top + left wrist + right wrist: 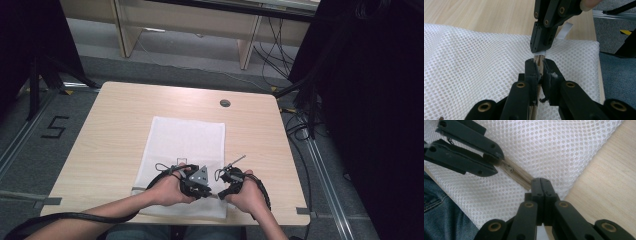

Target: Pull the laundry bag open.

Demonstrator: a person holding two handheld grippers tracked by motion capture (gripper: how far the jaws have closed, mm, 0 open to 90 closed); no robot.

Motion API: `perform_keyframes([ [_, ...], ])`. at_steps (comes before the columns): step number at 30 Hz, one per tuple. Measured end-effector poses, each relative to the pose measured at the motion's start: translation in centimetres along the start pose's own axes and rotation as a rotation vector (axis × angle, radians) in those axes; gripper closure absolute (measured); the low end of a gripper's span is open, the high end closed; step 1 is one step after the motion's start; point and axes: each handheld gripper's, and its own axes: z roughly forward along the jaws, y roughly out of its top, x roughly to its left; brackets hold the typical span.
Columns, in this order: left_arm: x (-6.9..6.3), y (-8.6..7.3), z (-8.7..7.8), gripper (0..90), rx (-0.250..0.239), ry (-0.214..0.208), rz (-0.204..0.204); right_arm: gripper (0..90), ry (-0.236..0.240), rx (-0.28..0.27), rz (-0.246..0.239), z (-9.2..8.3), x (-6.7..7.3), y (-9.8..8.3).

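Note:
A white mesh bag [187,142] lies flat on the wooden table [115,130], with a beige zipper [517,173] running along its near edge. My left gripper [539,63] is shut on the zipper [538,60], its jaws pinching the beige strip. My right gripper [542,181] is shut on the zipper's end by the bag's corner, a short way from the left gripper [496,162]. In the left gripper view the right gripper [541,48] comes down from above onto a white tab. Both hands hold the left gripper [204,190] and the right gripper [223,191] tip to tip at the bag's near edge.
A round cable hole [225,103] sits in the table's far side. The table's near edge runs just under the hands, with the person's jeans [439,220] below it. A white label [566,29] sticks out of the bag's corner. Cables [300,125] lie on the floor at right.

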Motion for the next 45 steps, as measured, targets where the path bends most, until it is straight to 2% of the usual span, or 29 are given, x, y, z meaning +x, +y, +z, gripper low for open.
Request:
perform_keyframes([
  [1, -0.1, -0.1, 0.0, 82.1, -0.004, 0.002, -0.007, 90.0, 0.000, 0.000, 0.000, 0.0, 0.0, 0.0],
  [2, -0.1, -0.1, -0.1, 82.1, -0.001, 0.005, 0.009, 90.0, 0.000, 0.005, -0.001, 0.0, 0.0, 0.0],
  [4, -0.1, -0.1, -0.2, 82.1, -0.001, 0.005, 0.012, 90.0, 0.002, 0.006, -0.005, -0.1, 0.0, 0.0],
  [5, -0.2, -0.2, -0.3, 82.1, -0.004, 0.006, -0.001, 90.0, 0.003, 0.008, -0.003, -0.1, 0.0, 0.0],
  [8, -0.1, -0.2, -0.4, 82.1, -0.002, 0.008, 0.006, 90.0, 0.000, 0.000, -0.006, 0.0, 0.0, 0.0],
  [9, -0.1, -0.3, -0.5, 82.1, -0.004, 0.006, -0.006, 90.0, -0.007, -0.005, -0.014, 0.1, 0.0, 0.0],
  [14, -0.1, -0.4, -0.4, 82.1, -0.008, 0.002, -0.010, 90.0, 0.002, 0.002, 0.000, 0.0, 0.0, 0.0],
  [20, 0.0, -0.5, -0.5, 82.1, -0.002, 0.007, 0.011, 90.0, 0.003, 0.006, -0.006, -0.1, 0.0, 0.0],
  [21, -0.1, -0.6, -0.6, 82.1, -0.009, 0.002, -0.010, 90.0, 0.003, 0.009, 0.000, -0.1, 0.0, 0.0],
  [23, 0.1, -0.7, -0.7, 82.1, -0.008, 0.009, 0.001, 90.0, 0.002, 0.007, -0.002, -0.1, 0.0, 0.0],
  [25, 0.0, -0.8, -0.9, 82.1, -0.012, 0.003, -0.016, 90.0, 0.000, 0.005, 0.000, -0.1, 0.0, 0.0],
  [26, 0.1, -0.8, -0.9, 82.1, -0.007, 0.008, -0.006, 90.0, 0.002, 0.006, -0.004, -0.1, 0.0, 0.0],
  [29, 0.0, -0.9, -0.9, 82.1, -0.013, 0.006, -0.012, 90.0, 0.003, 0.009, 0.005, -0.1, 0.0, 0.0],
  [30, 0.1, -0.9, -1.0, 82.1, -0.012, 0.008, 0.000, 90.0, 0.002, 0.007, -0.006, -0.1, 0.0, 0.0],
  [33, 0.1, -1.0, -1.1, 82.1, -0.008, 0.008, 0.004, 90.0, 0.001, 0.015, 0.018, -0.1, 0.1, 0.0],
  [34, 0.0, -1.1, -1.1, 82.2, -0.021, 0.008, -0.022, 90.0, 0.004, 0.013, 0.011, -0.1, 0.1, 0.0],
  [36, 0.1, -1.2, -1.3, 82.1, -0.019, 0.014, -0.013, 90.0, 0.000, 0.016, 0.022, -0.2, 0.1, -0.1],
  [37, 0.1, -1.2, -1.4, 82.1, -0.017, 0.013, -0.024, 90.0, 0.004, 0.005, 0.003, -0.1, -0.1, -0.1],
  [38, 0.3, -1.3, -1.6, 82.1, -0.022, 0.010, -0.015, 90.0, 0.005, 0.006, 0.005, -0.1, -0.1, 0.0],
  [39, 0.2, -1.4, -1.6, 82.1, -0.025, 0.010, -0.039, 90.0, 0.005, 0.006, 0.002, -0.1, -0.1, 0.0],
  [40, 0.2, -1.4, -1.7, 82.1, -0.018, 0.019, -0.023, 90.0, 0.001, 0.008, 0.003, -0.1, -0.1, 0.0],
  [41, 0.2, -1.4, -1.7, 82.1, -0.023, 0.012, -0.031, 90.0, 0.001, 0.007, 0.000, -0.1, -0.1, 0.0],
  [45, 0.2, -1.5, -1.7, 82.1, -0.023, 0.013, -0.021, 90.0, 0.004, 0.013, 0.013, -0.1, 0.1, 0.0],
])
